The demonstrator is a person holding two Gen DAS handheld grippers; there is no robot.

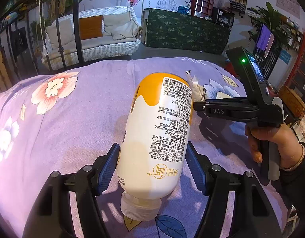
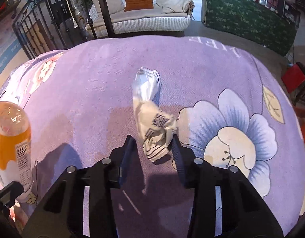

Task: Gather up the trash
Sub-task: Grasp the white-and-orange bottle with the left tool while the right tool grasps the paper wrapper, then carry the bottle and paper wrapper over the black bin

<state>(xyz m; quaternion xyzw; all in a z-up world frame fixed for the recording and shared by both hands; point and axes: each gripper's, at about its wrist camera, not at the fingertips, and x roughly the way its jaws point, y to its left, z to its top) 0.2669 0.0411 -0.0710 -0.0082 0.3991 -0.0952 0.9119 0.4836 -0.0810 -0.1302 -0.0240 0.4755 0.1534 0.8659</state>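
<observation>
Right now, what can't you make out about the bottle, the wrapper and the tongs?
- Bottle: in the left wrist view, pad contact with the left tongs is unclear; the body hides it.
- Wrapper: in the right wrist view, crumpling makes its print unreadable.
- Right tongs: whether they pinch the wrapper is unclear.
</observation>
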